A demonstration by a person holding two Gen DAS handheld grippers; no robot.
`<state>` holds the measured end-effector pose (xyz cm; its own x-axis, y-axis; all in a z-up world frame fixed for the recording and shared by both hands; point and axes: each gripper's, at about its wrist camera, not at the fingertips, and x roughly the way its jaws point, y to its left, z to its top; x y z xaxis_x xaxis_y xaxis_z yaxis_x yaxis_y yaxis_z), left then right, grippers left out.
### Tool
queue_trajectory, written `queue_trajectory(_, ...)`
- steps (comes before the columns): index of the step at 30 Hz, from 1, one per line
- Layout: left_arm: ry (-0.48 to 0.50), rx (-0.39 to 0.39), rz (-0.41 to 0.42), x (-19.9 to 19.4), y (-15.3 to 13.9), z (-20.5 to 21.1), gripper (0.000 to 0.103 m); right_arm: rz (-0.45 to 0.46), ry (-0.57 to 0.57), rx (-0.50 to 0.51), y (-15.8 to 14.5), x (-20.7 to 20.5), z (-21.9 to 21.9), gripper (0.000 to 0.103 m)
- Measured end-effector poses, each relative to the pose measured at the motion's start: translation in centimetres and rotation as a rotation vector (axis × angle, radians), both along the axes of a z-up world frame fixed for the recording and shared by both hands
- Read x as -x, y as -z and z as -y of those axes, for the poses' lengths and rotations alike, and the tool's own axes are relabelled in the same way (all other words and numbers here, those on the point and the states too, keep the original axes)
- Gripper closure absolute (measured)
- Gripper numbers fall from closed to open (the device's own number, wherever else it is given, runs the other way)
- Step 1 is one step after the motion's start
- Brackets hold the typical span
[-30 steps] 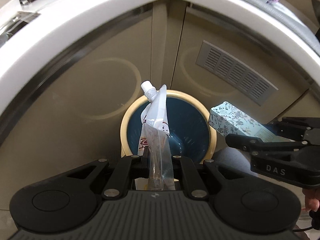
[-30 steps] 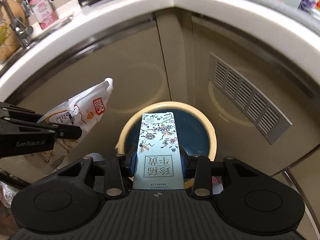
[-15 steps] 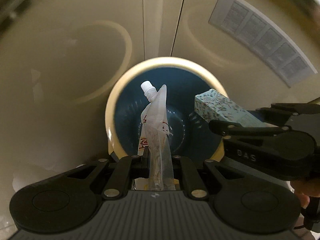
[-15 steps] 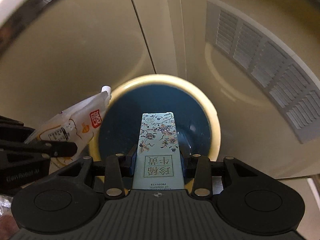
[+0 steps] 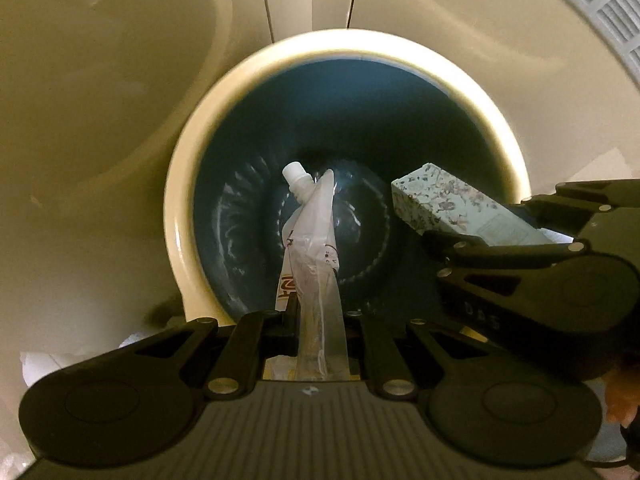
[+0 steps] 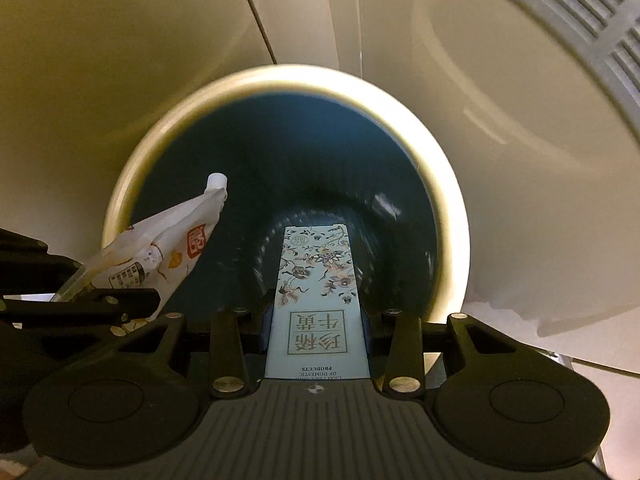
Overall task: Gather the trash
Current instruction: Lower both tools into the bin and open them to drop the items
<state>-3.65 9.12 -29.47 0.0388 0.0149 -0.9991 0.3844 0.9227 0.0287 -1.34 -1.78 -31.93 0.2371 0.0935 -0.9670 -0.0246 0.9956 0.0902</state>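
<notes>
The bin (image 5: pixel 188 216) fills far more of both frames than a second ago; the countertop is gone. Left gripper (image 5: pixel 316 316) pinches the spouted pouch (image 5: pixel 312 240), right gripper (image 6: pixel 316 316) clamps the floral carton (image 6: pixel 316 276), both centred over the bin's mouth. Only the right view shows the carton's printed characters.

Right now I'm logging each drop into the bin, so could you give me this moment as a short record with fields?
bin: round waste bin, cream rim, dark blue inside, nothing seen on its bottom
left gripper: shut on crumpled white spouted pouch, cap end pointing down into the bin
right gripper: shut on pale blue floral cardboard box, long end pointing into the bin
released: neither item yet
surroundings: beige cabinet doors, grey vent grille
</notes>
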Motion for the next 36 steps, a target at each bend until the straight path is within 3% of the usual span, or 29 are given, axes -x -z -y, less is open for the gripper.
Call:
queue_trajectory(10,-0.002,-0.033,-0.067,-1.6,2.9,0.6,0.093,-0.071,-0.004,0.020,3.6,-0.9,-1.2,0.061)
queue_trajectory(36,-0.040,-0.056,-0.079,-3.3,5.4,0.6,0.093,-0.054,0.001,0.043,3.2,-1.5,-0.1,0.061)
